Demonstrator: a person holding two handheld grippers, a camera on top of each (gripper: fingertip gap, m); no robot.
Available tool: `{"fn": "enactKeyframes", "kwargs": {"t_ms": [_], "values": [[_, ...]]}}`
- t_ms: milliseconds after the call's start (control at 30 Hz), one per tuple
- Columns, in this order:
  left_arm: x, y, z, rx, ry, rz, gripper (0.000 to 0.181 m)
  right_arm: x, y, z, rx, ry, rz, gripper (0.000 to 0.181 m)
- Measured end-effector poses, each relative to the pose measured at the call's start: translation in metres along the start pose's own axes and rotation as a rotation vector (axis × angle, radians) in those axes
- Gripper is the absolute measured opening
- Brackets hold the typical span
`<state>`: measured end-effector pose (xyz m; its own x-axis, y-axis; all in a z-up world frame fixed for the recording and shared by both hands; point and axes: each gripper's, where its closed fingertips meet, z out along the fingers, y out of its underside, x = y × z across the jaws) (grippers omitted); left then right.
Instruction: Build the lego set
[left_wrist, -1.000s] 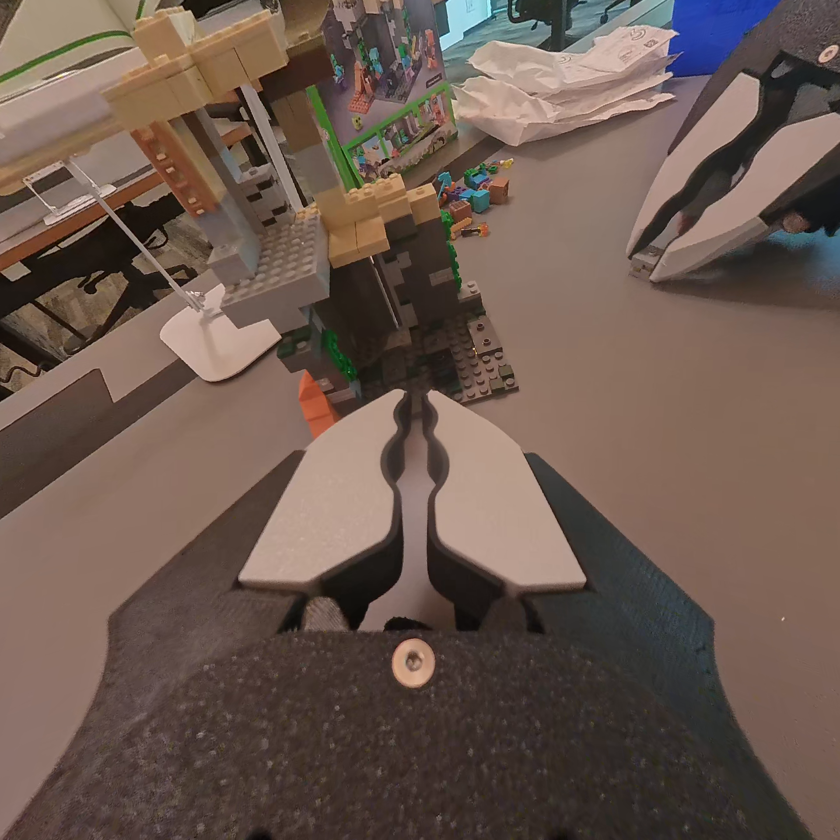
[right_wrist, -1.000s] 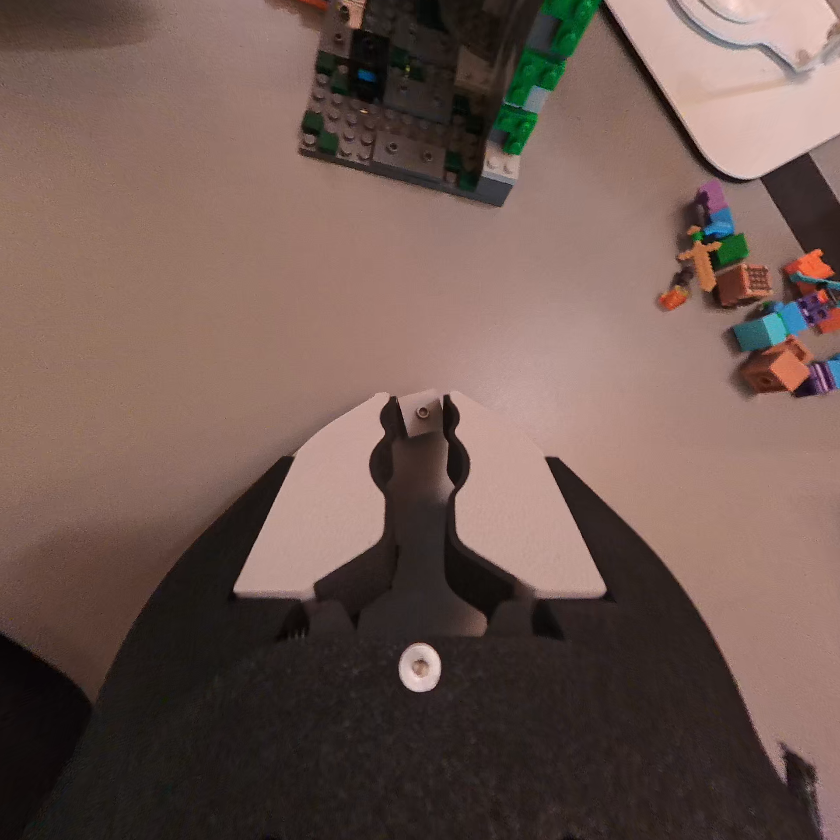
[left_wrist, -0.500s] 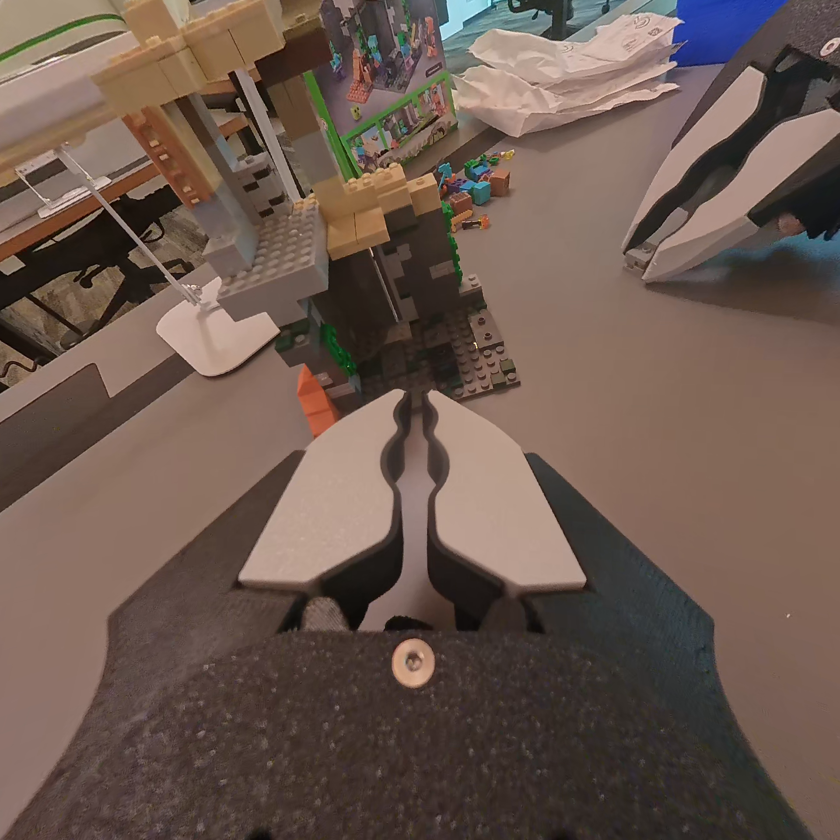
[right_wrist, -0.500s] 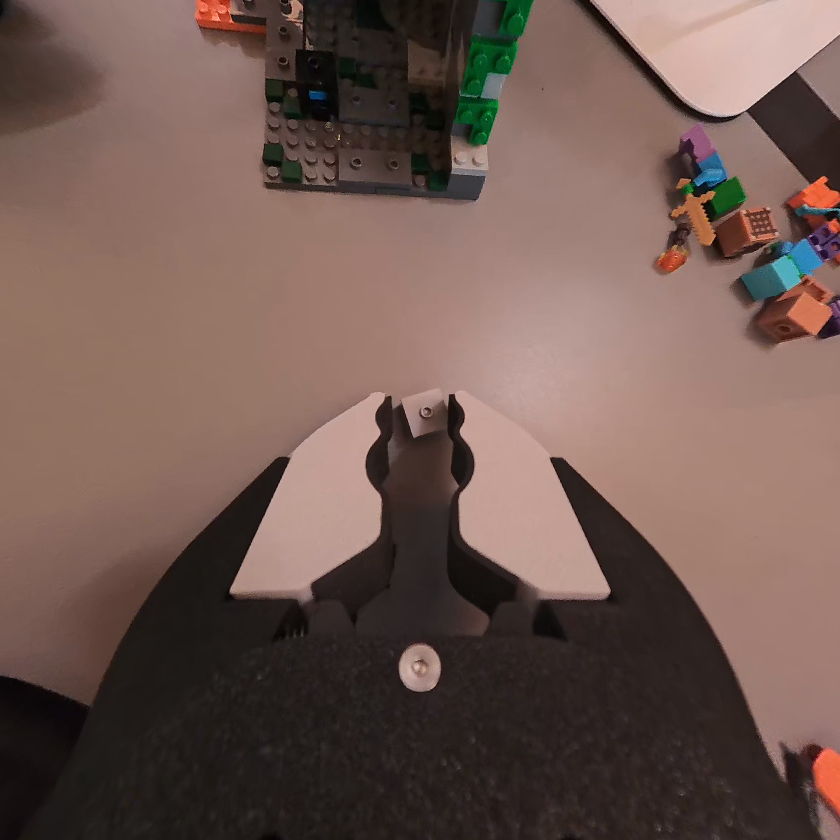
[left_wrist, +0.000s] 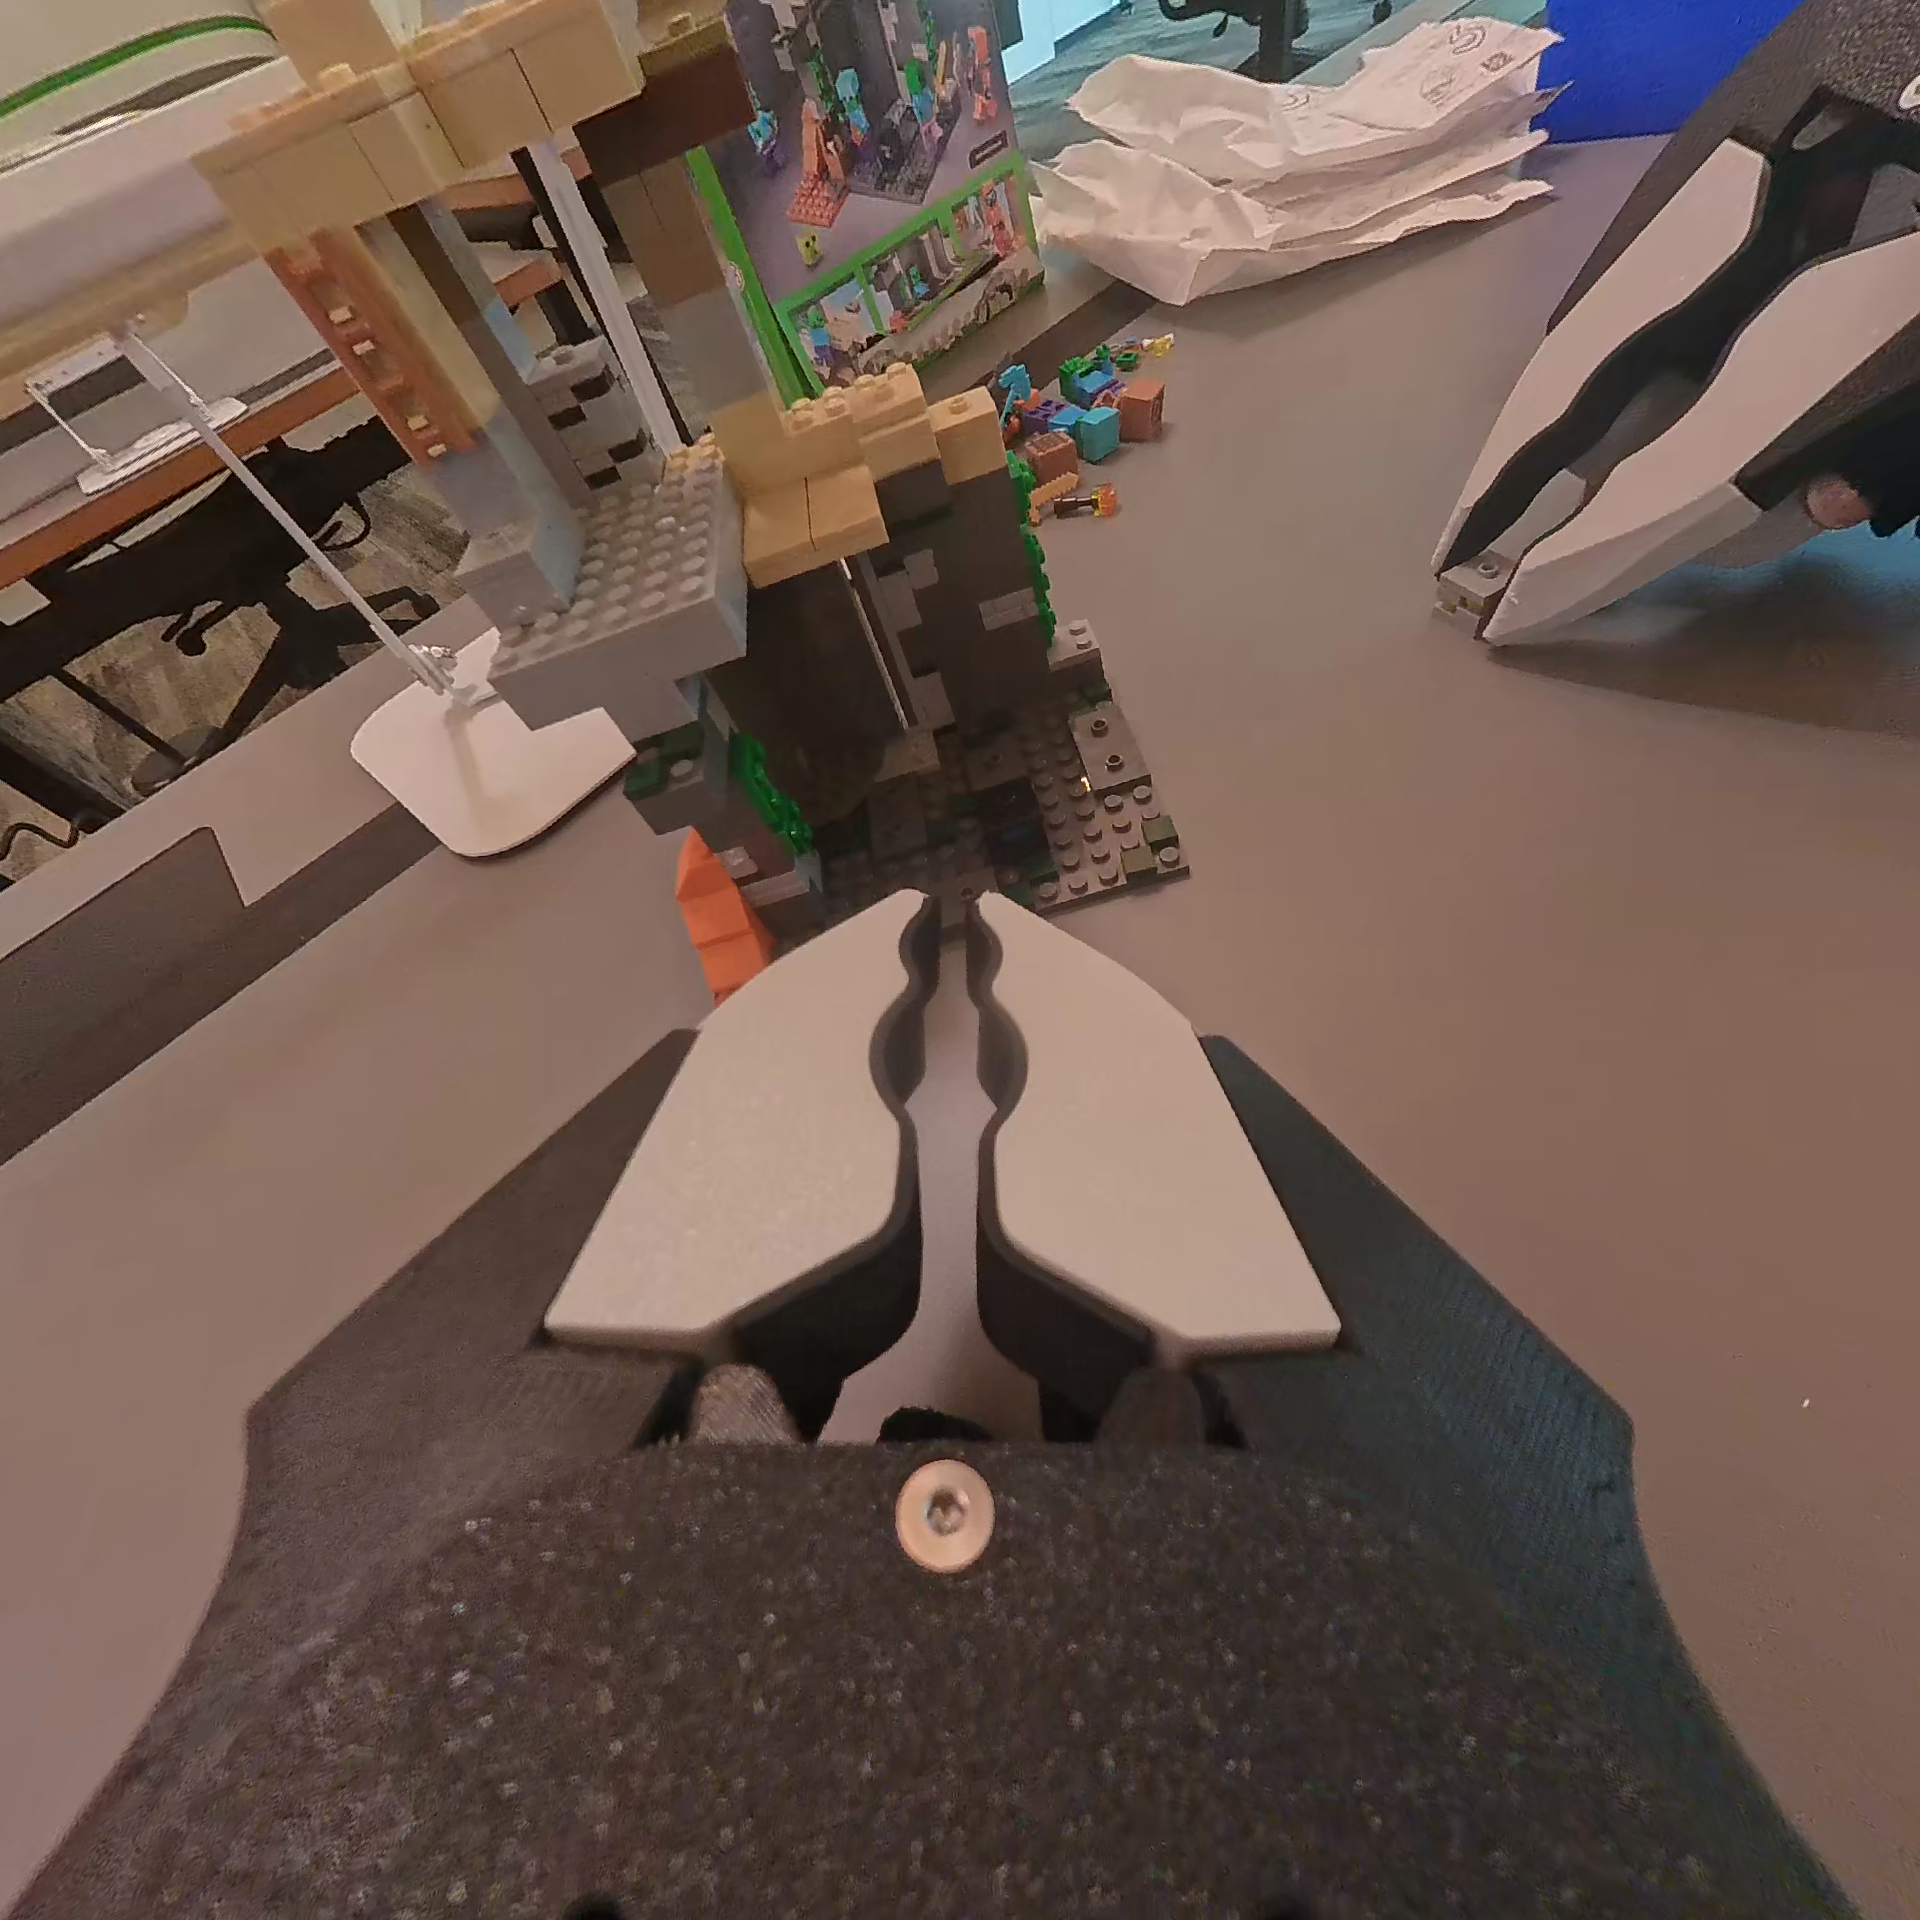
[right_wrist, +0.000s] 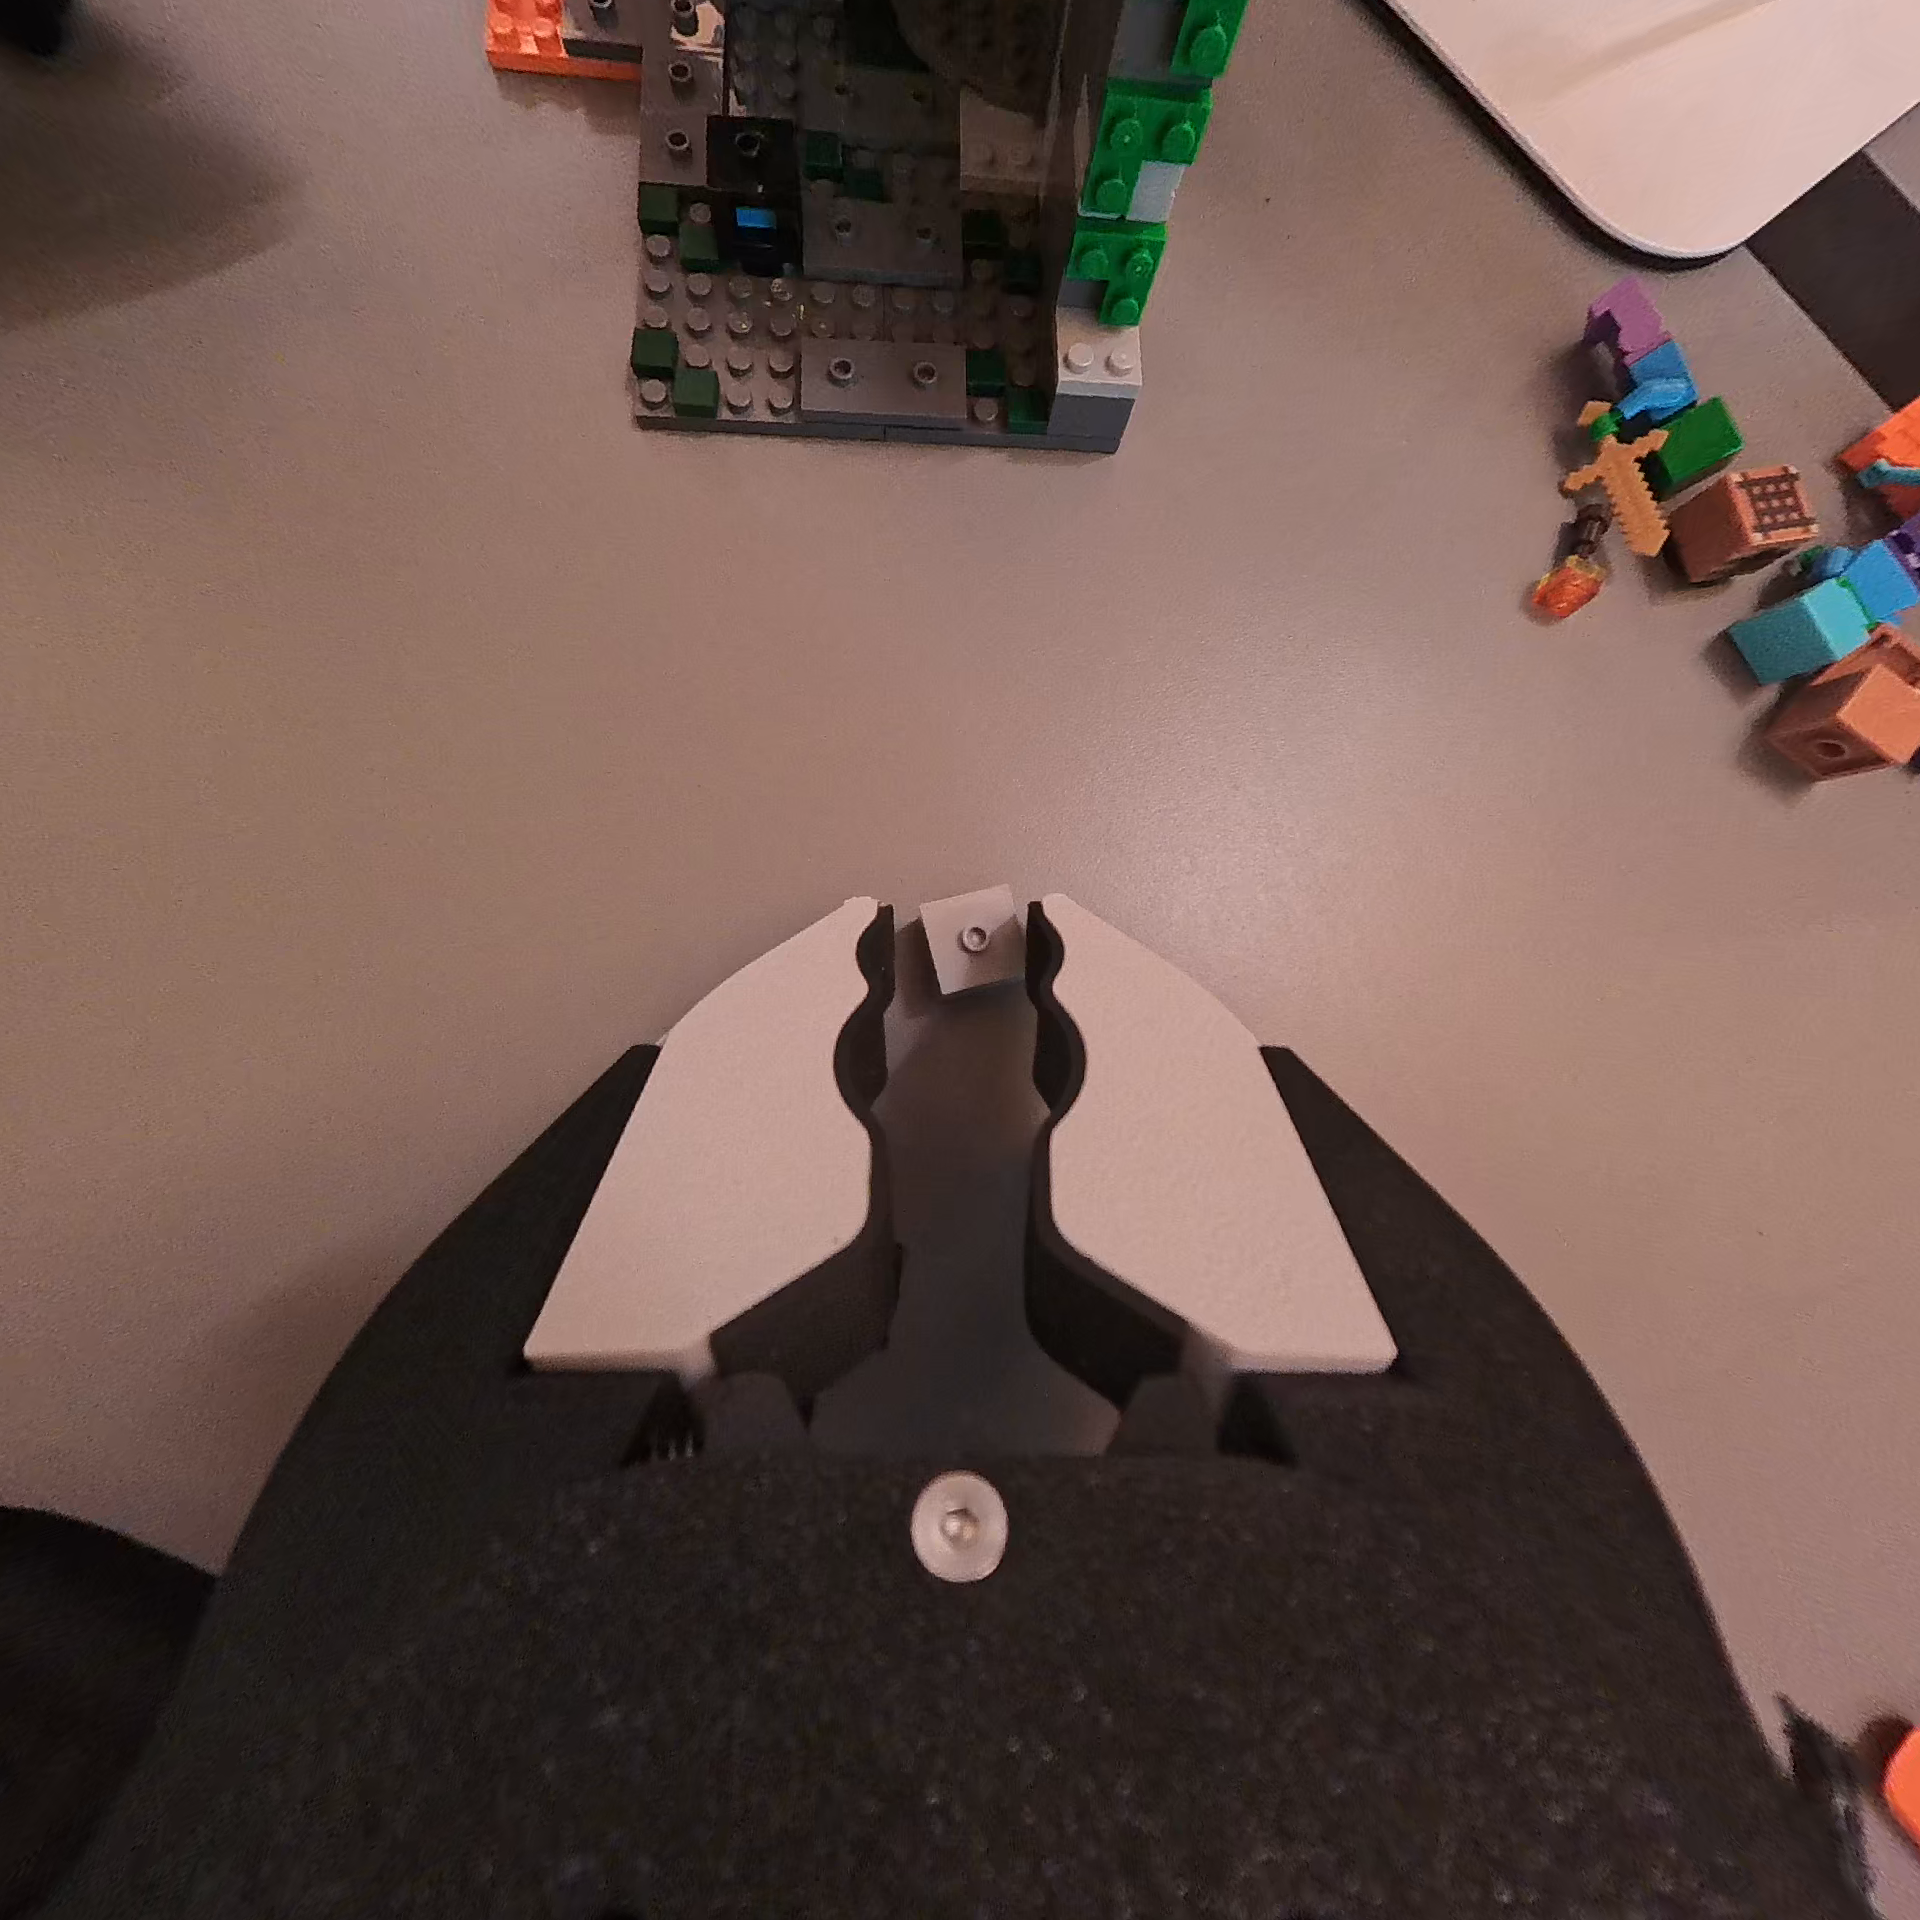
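- Right gripper (right_wrist: 958, 906) has widened out a bit over the last second: the small grey brick (right_wrist: 968, 940) sits between its tips with a sliver of gap on the left, so I can't tell if it's really pinched or just resting on the table (right_wrist: 416, 675).
- Left gripper (left_wrist: 951, 909) is closed on nothing, tips nearly touching, parked right at the near edge of the lego build (left_wrist: 894, 623) mid-frame.
- Build has slid down and closer in the right wrist view, now top centre, so my guess is the brick is headed for its studded base.
- Loose pieces (right_wrist: 1766, 540) sit at the right edge, well apart from the build.
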<state>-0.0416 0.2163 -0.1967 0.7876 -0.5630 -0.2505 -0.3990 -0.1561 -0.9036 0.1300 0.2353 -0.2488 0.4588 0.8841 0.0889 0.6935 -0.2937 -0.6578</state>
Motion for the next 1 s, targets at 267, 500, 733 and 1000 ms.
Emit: {"fn": "enactKeyframes", "kwargs": {"t_ms": [267,500,733,1000], "values": [[0.000,0.000,0.000,0.000,-0.002,0.002,0.004,-0.001,-0.002,-0.002,0.010,-0.007,-0.009,0.025],[0.000,0.001,0.000,-0.002,-0.001,0.004,0.004,0.002,-0.003,-0.004,0.022,-0.006,-0.017,0.029],[0.000,0.001,0.000,-0.001,-0.002,0.005,0.004,0.003,-0.002,-0.003,0.017,0.002,-0.030,0.031],[-0.003,0.001,-0.001,0.004,-0.010,-0.015,0.004,0.009,-0.023,-0.017,0.135,0.036,-0.045,0.032]]}}
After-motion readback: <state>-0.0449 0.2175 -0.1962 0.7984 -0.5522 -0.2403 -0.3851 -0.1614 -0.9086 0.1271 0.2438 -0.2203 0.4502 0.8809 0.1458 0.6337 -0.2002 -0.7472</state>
